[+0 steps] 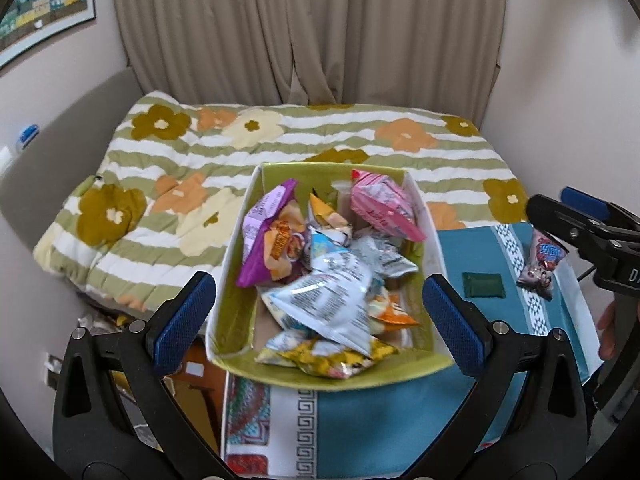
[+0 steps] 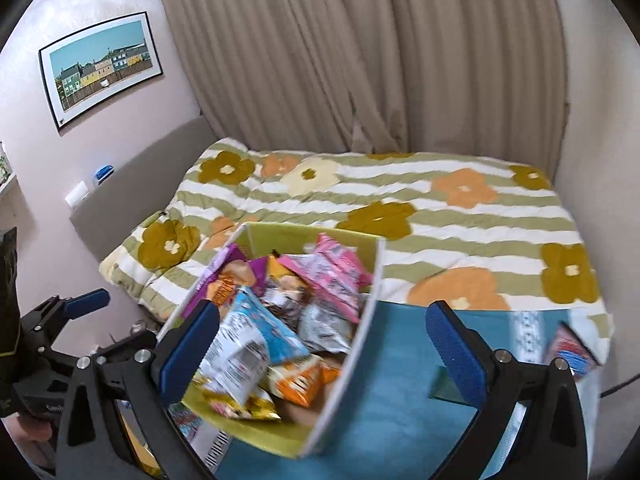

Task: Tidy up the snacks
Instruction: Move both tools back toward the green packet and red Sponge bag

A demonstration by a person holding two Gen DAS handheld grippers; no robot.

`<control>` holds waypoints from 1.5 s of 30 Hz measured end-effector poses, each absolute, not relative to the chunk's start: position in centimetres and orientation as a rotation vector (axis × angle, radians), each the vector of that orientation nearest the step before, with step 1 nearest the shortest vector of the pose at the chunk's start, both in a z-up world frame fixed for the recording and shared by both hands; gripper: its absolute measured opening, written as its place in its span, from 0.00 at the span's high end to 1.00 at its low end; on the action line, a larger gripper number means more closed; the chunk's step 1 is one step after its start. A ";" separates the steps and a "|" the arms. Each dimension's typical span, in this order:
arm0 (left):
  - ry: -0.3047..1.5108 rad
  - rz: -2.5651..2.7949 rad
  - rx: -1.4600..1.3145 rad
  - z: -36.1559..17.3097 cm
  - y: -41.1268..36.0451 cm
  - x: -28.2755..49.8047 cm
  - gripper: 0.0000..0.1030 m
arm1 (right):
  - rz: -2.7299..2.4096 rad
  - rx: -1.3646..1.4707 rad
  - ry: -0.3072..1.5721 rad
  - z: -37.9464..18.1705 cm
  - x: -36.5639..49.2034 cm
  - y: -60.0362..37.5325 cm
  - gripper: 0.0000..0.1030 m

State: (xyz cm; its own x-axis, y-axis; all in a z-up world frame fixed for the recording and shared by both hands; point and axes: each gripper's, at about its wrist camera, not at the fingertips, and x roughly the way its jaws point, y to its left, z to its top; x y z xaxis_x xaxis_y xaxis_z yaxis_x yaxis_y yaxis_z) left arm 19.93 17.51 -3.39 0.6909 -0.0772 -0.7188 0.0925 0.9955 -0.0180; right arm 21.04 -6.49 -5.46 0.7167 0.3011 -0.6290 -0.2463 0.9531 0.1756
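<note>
A white box with a green lining [image 1: 236, 280] stands on a teal cloth and holds several snack packets, among them a purple one [image 1: 264, 240], a pink one [image 1: 380, 204] and a white one [image 1: 332, 304]. My left gripper [image 1: 320, 320] is open in front of the box, its blue pads wide apart and touching nothing. A loose packet [image 1: 542, 268] and a small dark green packet [image 1: 482, 285] lie on the cloth to the right of the box. In the right wrist view my right gripper [image 2: 324, 344] hangs open over the box [image 2: 368, 320], with nothing between its pads.
The teal patterned cloth [image 1: 400, 420] covers a table set against a bed with a flowered striped quilt [image 1: 320, 136]. Beige curtains [image 1: 304, 32] hang behind it. The right gripper [image 1: 560, 204] shows at the right edge, the left gripper [image 2: 100, 320] at the left edge.
</note>
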 end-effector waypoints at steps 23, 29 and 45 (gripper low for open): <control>0.716 -0.149 0.023 -3.9 4.6 8.7 0.00 | 0.118 0.060 0.663 -5.8 7.1 -19.7 0.00; 0.781 -0.231 0.057 -5.7 -0.1 11.1 0.00 | 0.062 0.093 0.686 -6.7 7.0 -23.0 0.00; 1.068 -0.317 0.029 -18.6 -11.4 26.4 0.00 | -0.087 0.220 0.848 -14.5 17.4 -30.6 0.00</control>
